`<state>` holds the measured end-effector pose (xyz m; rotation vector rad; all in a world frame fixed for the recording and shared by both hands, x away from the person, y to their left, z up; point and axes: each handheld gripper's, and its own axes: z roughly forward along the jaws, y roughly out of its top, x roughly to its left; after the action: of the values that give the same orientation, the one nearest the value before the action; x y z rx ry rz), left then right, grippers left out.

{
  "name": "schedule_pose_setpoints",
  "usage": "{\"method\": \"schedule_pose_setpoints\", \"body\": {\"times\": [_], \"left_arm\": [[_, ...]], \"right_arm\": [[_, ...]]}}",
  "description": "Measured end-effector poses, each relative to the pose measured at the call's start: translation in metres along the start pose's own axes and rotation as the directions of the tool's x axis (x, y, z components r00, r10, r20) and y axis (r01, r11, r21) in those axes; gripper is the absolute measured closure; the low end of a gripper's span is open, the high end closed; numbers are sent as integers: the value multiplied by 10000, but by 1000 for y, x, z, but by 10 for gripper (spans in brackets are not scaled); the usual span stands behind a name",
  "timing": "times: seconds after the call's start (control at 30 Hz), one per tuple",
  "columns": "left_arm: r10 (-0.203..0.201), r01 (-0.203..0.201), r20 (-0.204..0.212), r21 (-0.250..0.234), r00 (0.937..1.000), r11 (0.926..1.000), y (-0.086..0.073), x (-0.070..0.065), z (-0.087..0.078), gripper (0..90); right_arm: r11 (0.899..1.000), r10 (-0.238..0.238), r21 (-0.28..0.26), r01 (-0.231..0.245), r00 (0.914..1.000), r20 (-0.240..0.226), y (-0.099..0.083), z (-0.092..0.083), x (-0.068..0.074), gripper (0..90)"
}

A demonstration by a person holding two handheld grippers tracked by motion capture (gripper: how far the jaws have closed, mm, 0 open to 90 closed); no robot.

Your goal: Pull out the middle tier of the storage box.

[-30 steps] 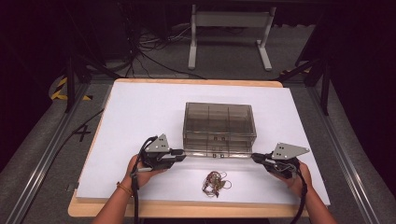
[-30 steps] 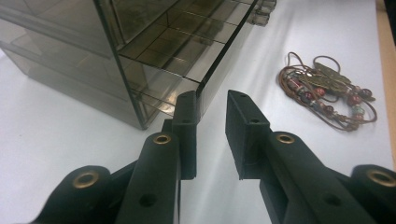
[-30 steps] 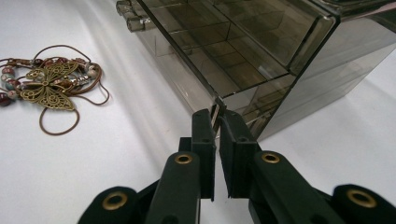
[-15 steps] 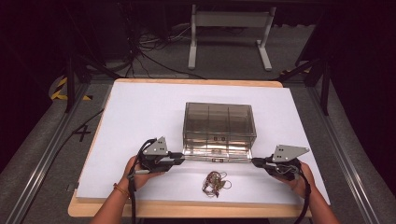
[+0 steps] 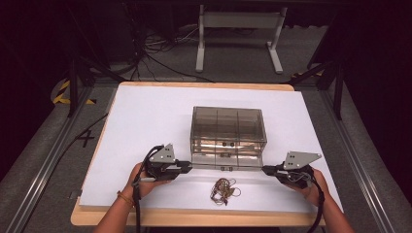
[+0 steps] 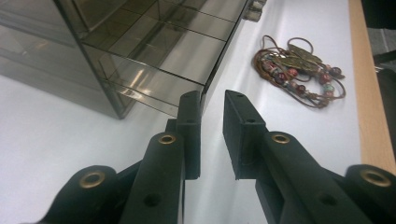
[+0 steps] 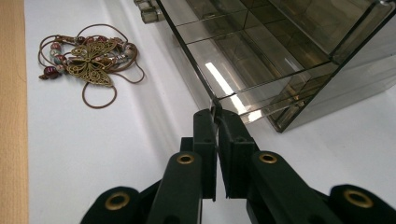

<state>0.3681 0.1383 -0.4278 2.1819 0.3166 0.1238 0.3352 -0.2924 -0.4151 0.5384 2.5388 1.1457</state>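
Smoky drawer (image 5: 227,164) front: right tool (image 7: 216,114) pinches its corner, left tool (image 6: 212,105) gapes astride its edge.

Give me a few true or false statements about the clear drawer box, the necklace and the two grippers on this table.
1. The bottom drawer of the smoky clear box is pulled out toward the person. True.
2. The beaded necklace lies inside the drawer. False: it lies on the white table cover, in front of the drawer.
3. The right gripper pinches the drawer's front corner. True.
4. The left gripper holds the necklace. False: its jaws straddle the drawer's other front corner, a gap showing between them.
5. The necklace carries a brass butterfly pendant. True.
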Motion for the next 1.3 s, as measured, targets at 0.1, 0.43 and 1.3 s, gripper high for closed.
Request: {"method": "schedule_pose_setpoints", "body": {"times": [0.1,0.43,1.3], "left_arm": [[192,-193,56,146,9998,9997,1,-2,0,758],[301,-301,11,210,9995,9993,2,-3,-1,755],[-24,41,-1554,104,9878,9999,0,-9,-27,436]], "right_arm": [[10000,-19,57,20,10000,-60,0,-2,0,860],[9999,-29,128,31,9998,-190,0,-2,0,859],[9980,279,-561,-288,9995,-157,15,-21,9,604]]}}
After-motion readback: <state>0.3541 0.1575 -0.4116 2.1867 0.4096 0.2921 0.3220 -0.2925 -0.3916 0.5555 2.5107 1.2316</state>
